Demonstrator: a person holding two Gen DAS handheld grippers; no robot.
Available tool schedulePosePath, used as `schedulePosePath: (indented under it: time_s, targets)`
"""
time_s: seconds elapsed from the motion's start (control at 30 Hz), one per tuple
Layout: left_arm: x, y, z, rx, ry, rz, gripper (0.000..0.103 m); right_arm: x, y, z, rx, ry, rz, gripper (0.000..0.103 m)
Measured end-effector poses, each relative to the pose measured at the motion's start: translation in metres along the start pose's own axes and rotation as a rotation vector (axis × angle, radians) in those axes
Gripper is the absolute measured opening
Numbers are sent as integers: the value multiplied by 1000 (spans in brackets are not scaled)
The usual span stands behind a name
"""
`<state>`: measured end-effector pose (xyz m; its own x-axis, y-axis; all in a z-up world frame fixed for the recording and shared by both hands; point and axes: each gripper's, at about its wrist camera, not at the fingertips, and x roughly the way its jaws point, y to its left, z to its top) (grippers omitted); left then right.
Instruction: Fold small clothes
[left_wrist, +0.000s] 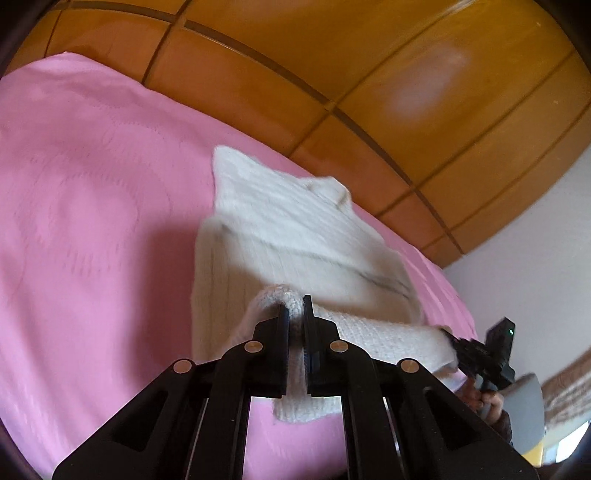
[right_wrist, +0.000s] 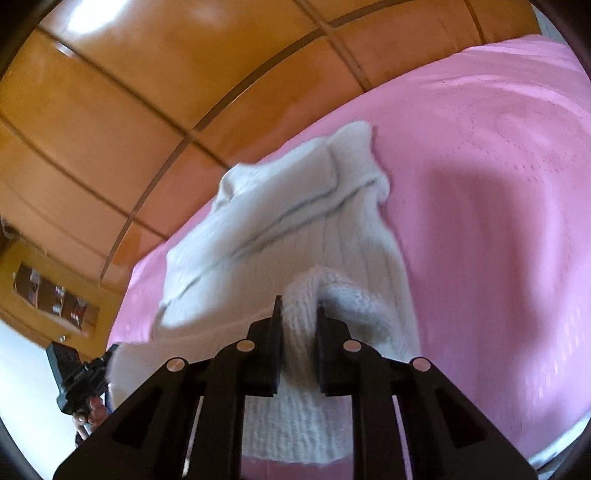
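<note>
A small white knitted sweater (left_wrist: 295, 236) with thin grey stripes lies on a pink bedspread (left_wrist: 92, 221). My left gripper (left_wrist: 294, 314) is shut on one near corner of its knit hem and holds it raised. My right gripper (right_wrist: 299, 310) is shut on the other near corner of the white sweater (right_wrist: 295, 221). The hem hangs stretched between the two grippers, while the far part with the collar rests on the bedspread (right_wrist: 498, 221). The right gripper also shows at the right edge of the left wrist view (left_wrist: 452, 341), the left gripper at the left edge of the right wrist view (right_wrist: 110, 354).
A wooden panelled wardrobe (left_wrist: 369, 74) stands right behind the bed. A white wall (left_wrist: 535, 240) is beside it. A wooden shelf with small items (right_wrist: 55, 299) is at the left of the right wrist view.
</note>
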<state>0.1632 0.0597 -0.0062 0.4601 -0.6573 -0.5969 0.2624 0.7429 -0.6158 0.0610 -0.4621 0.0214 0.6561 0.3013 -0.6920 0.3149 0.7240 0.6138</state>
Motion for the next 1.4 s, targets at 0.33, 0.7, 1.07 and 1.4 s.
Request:
schedulePosePath:
  time_s: [0.33,0.7,1.07,1.4]
  targets:
    - [9,48,17,-137,-49,113,71,-17,-26,15,35,-94,-31,78]
    - [11,38,-51,-5,7,99,72,17,-6,-37,-286,-9,-235,73]
    - [0,23,-57,42,28,116,10,-14,13,-43,-218,1,-149,18]
    - [-56,18,-105,44,68,59,9,-72,-6,-104,-160,91,-100,17]
